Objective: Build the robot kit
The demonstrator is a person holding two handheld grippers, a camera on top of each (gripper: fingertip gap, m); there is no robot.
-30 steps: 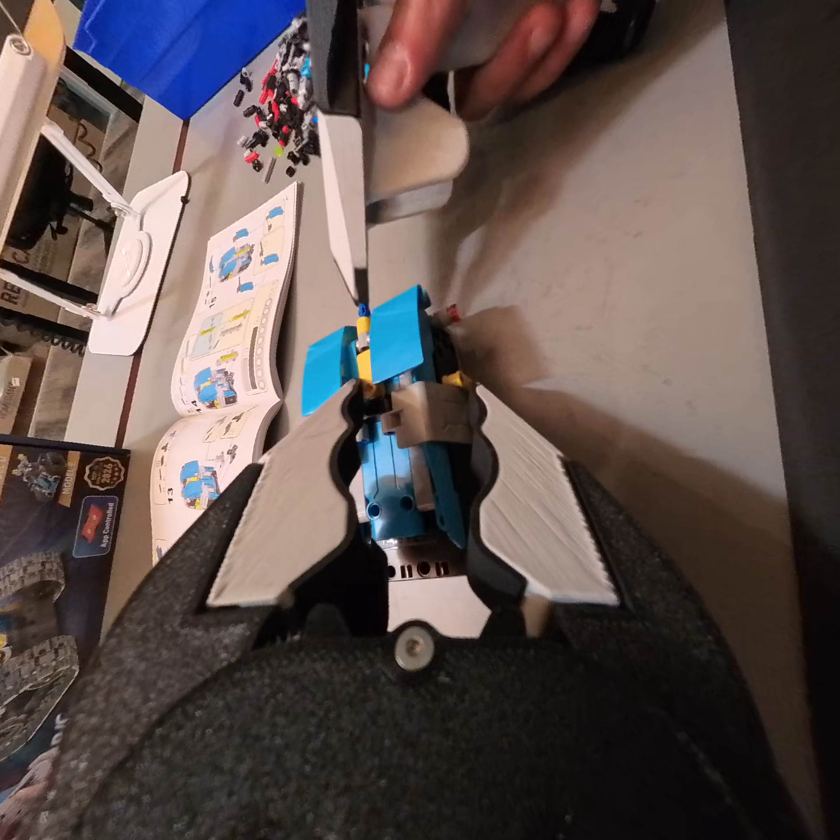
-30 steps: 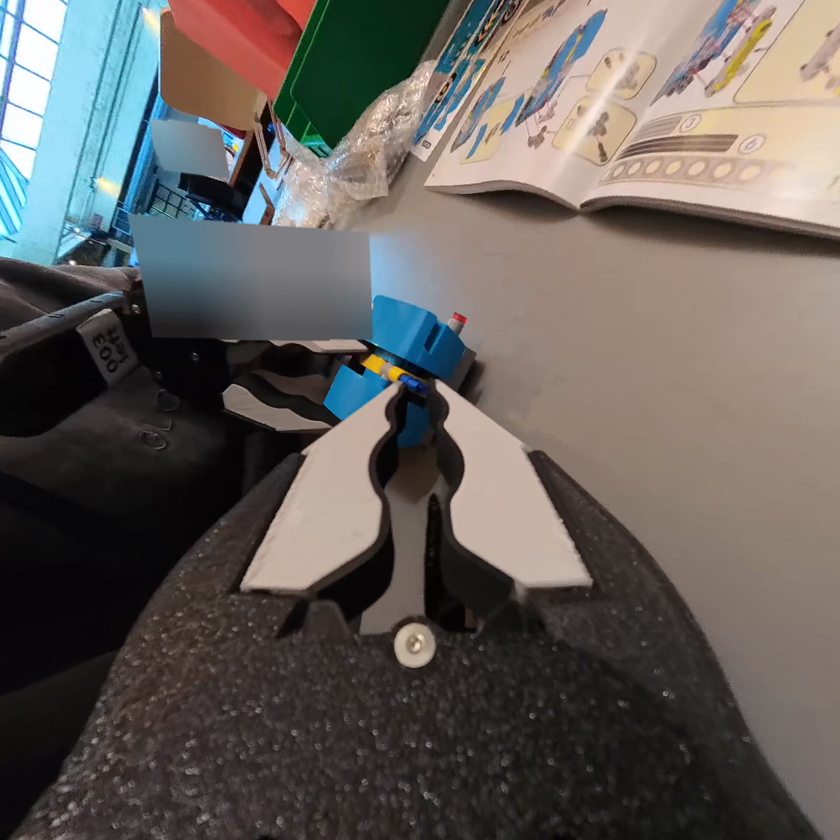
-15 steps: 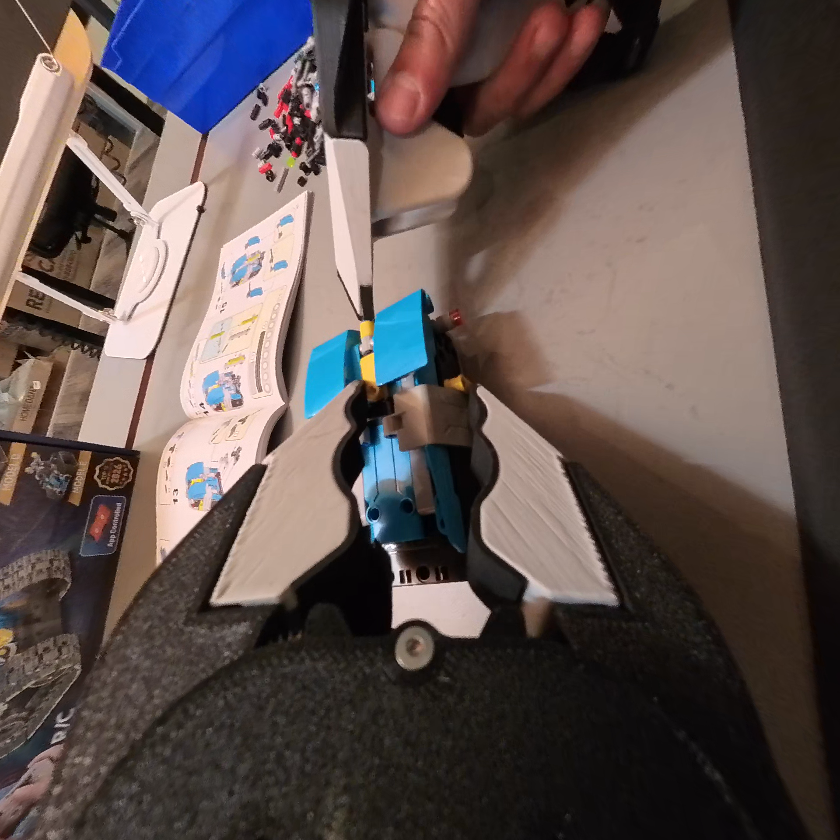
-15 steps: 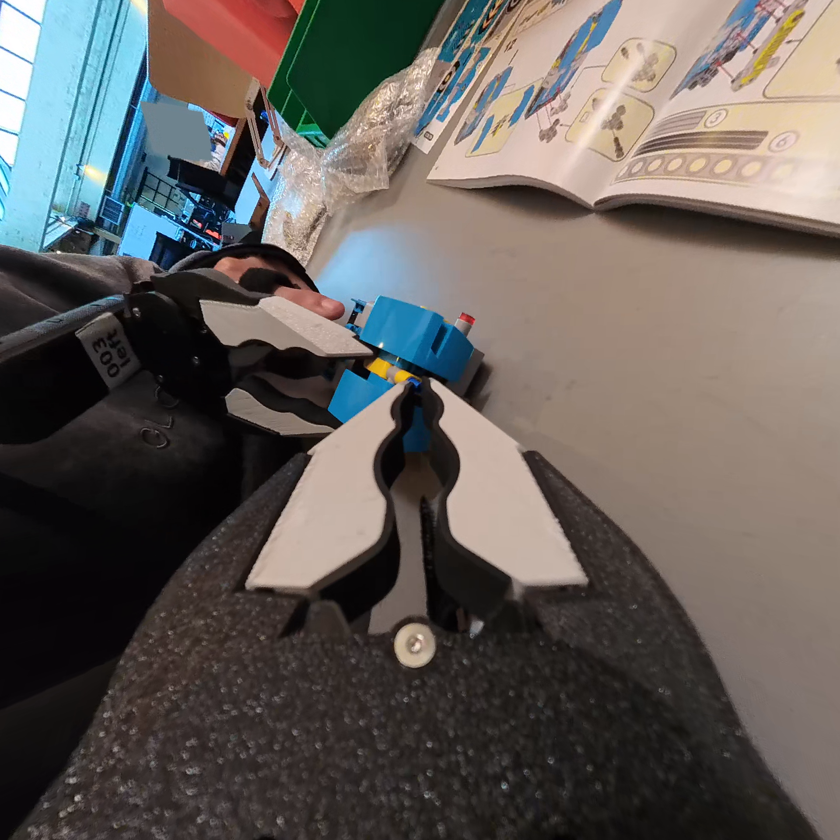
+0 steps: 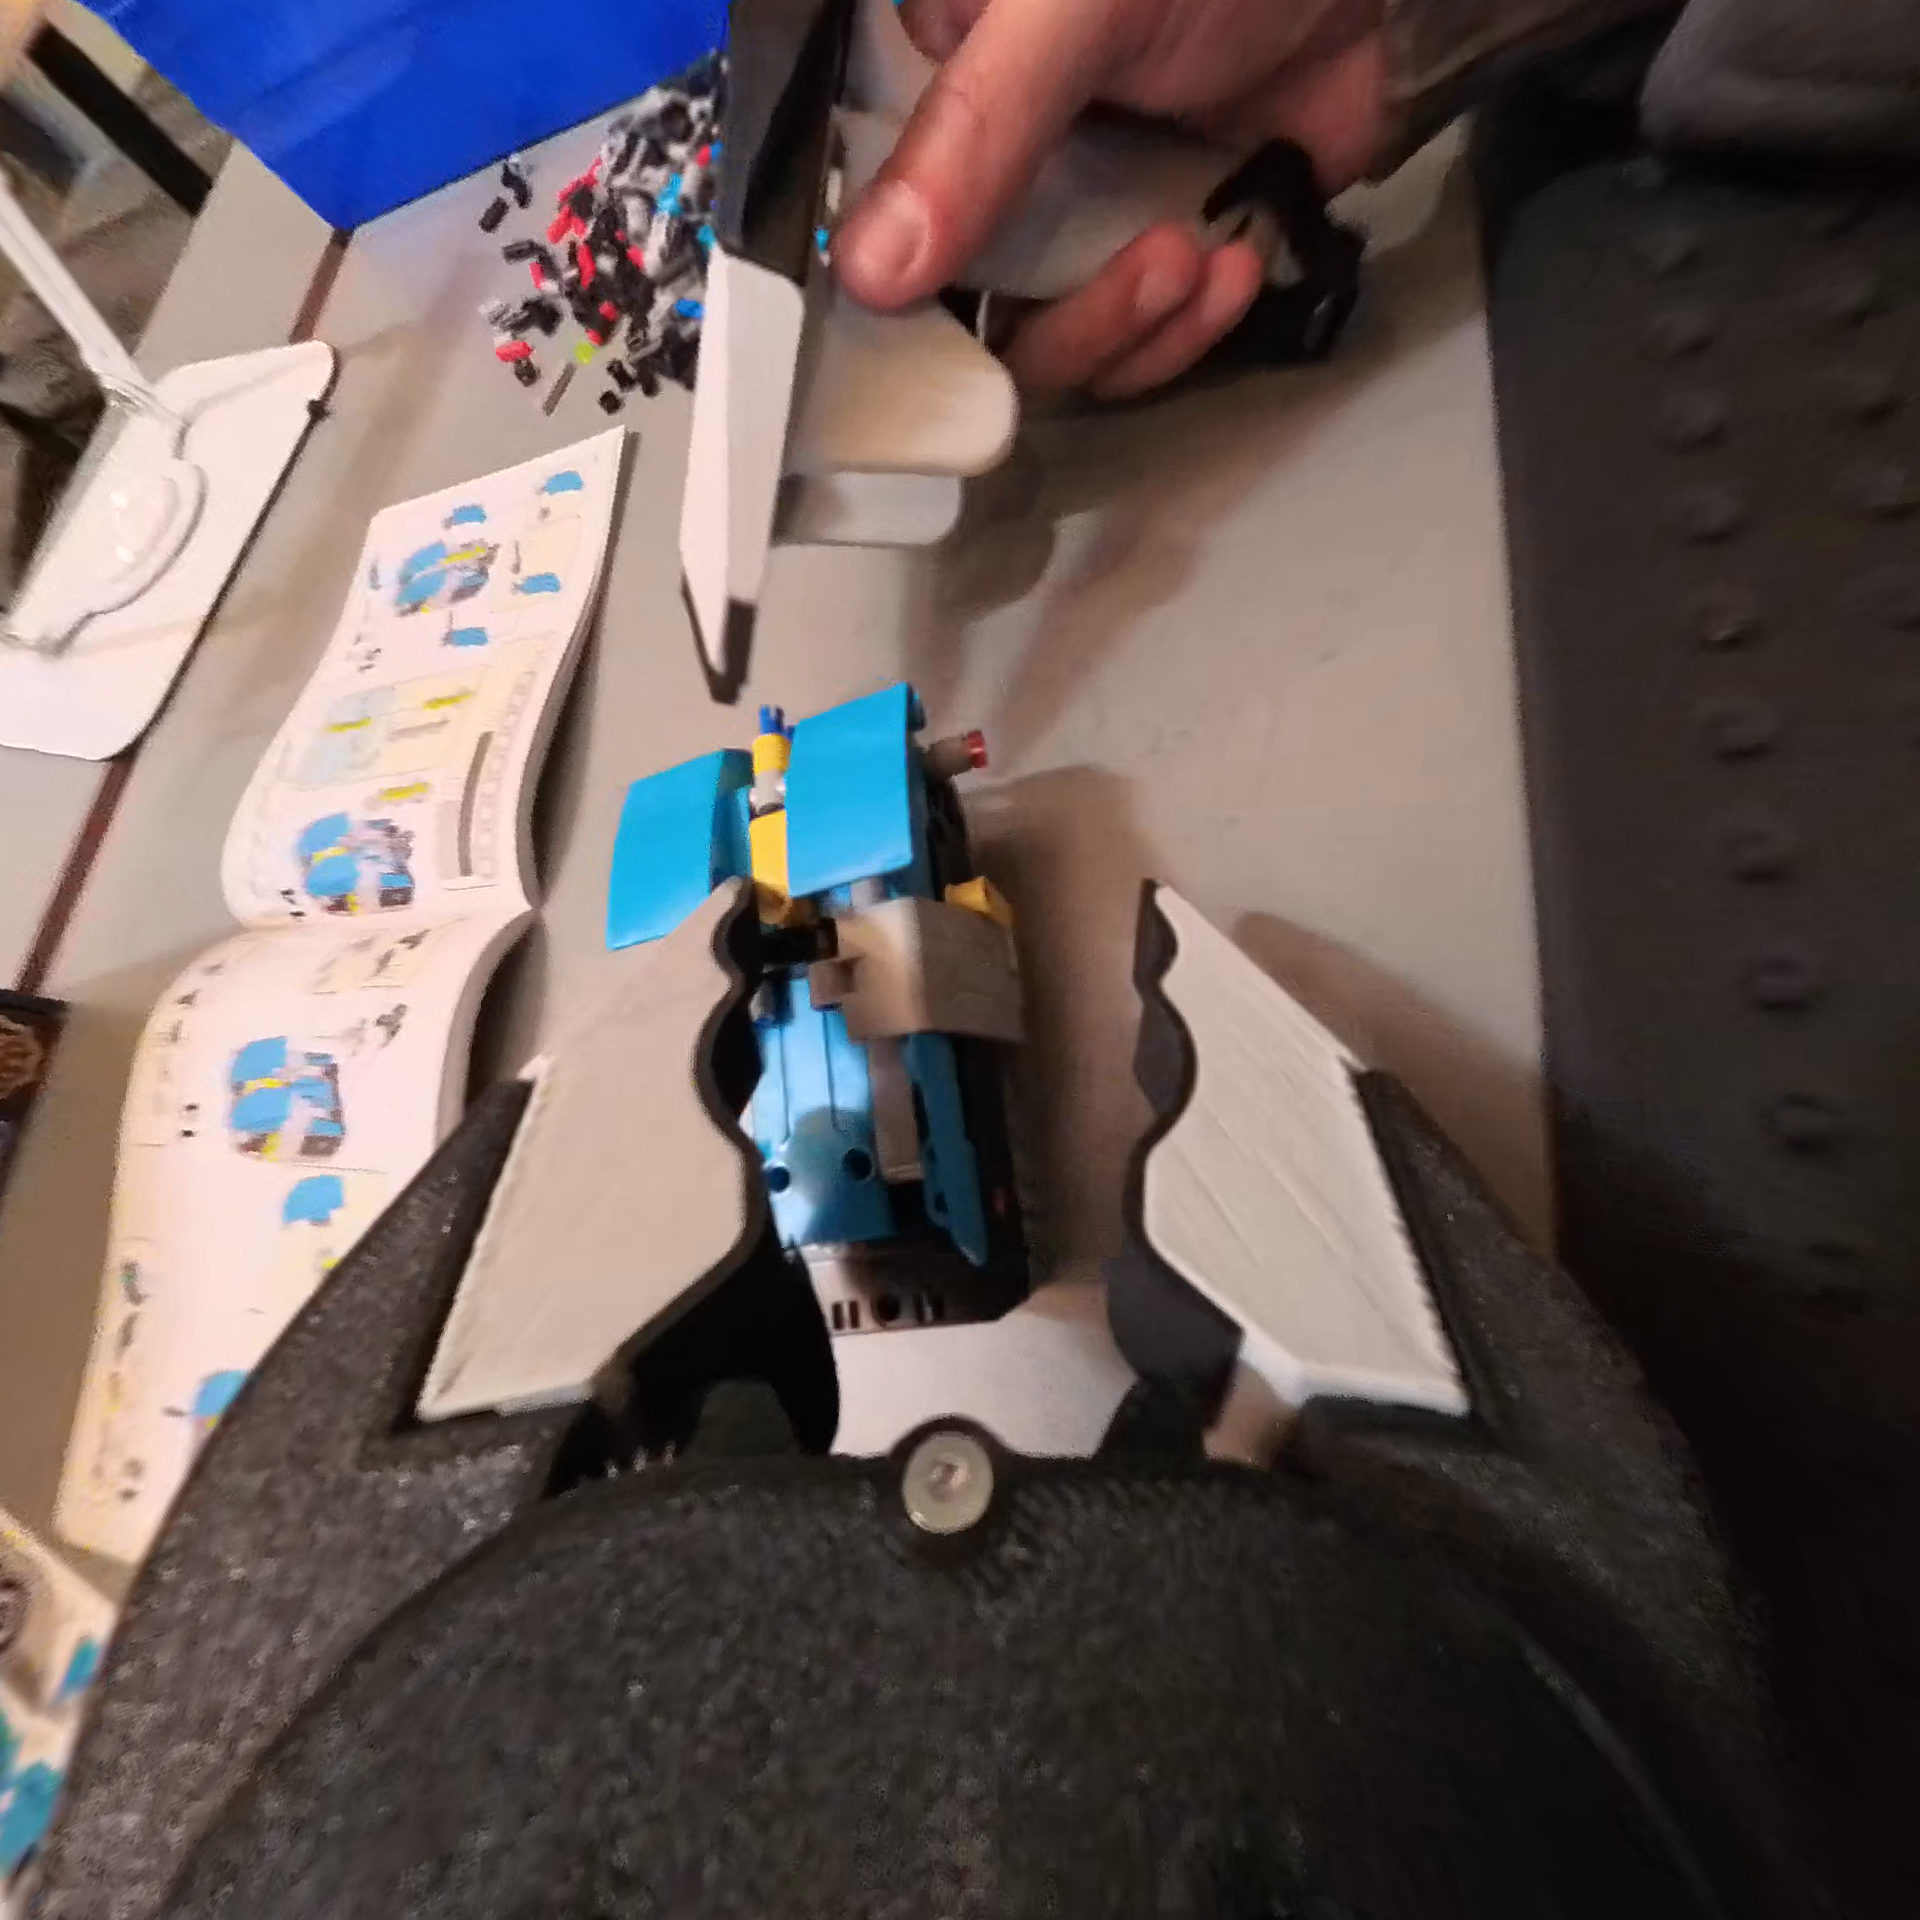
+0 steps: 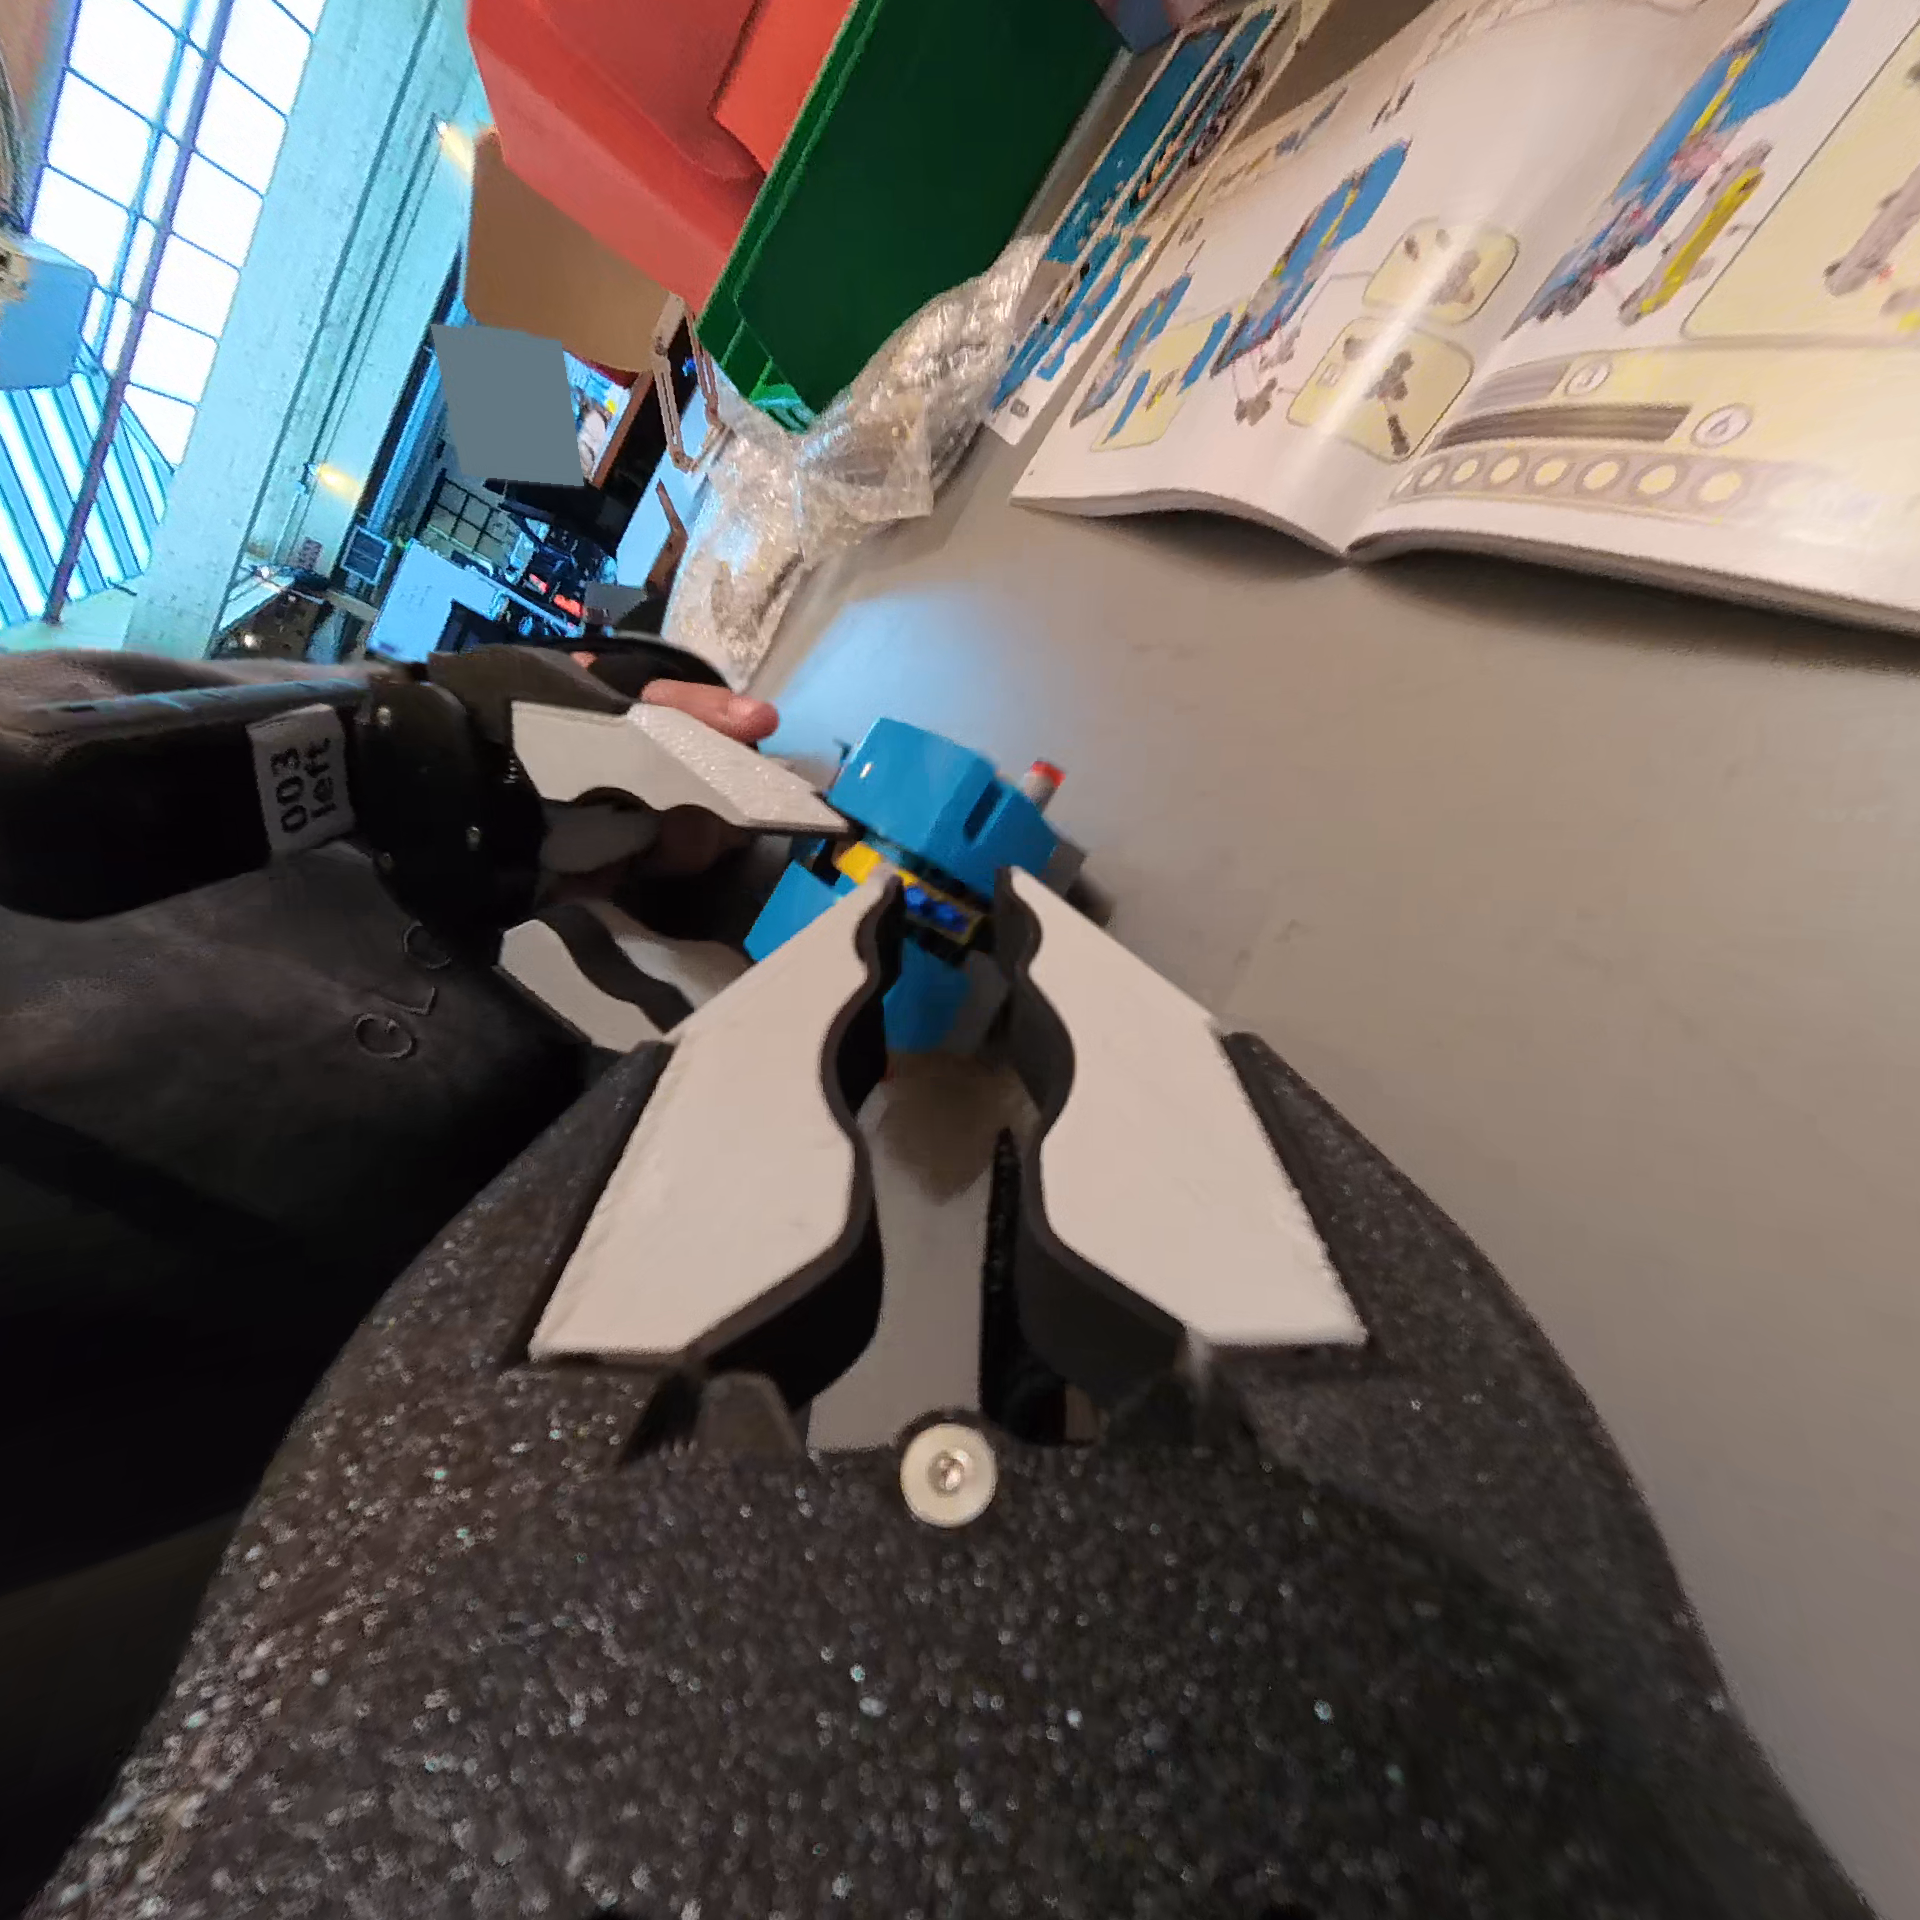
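a: left tool (image 5: 940, 899)?

b: fingers spread wide around the near half of the blue brick model (image 5: 852, 821). its left finger is against the model's side and the right finger is well apart from it. nothing is pinched.

a: right tool (image 6: 945, 883)?

b: it comes from the far side, held by a hand (image 5: 1091, 156). the fingers are slightly parted, with the tips just short of the model's yellow and blue pin. in the left wrist view there is a gap between tip and model, so it grips nothing.

a: where is the model?

b: it lies on the grey table (image 5: 1247, 675), between the two tools and just right of the open booklet (image 5: 416, 727).

a: how built up is it?

b: partly, as a judgement. blue panels, a grey block and a red-tipped peg are on. a heap of loose pieces (image 5: 603, 270) lies far off by the blue bin (image 5: 416, 94).

a: what is unclear?

b: the model's underside and near end are hidden by the tool body. the left view is smeared and small joints are unreadable. the green box (image 6: 914, 187) and the plastic wrap (image 6: 862, 436) are cut off.
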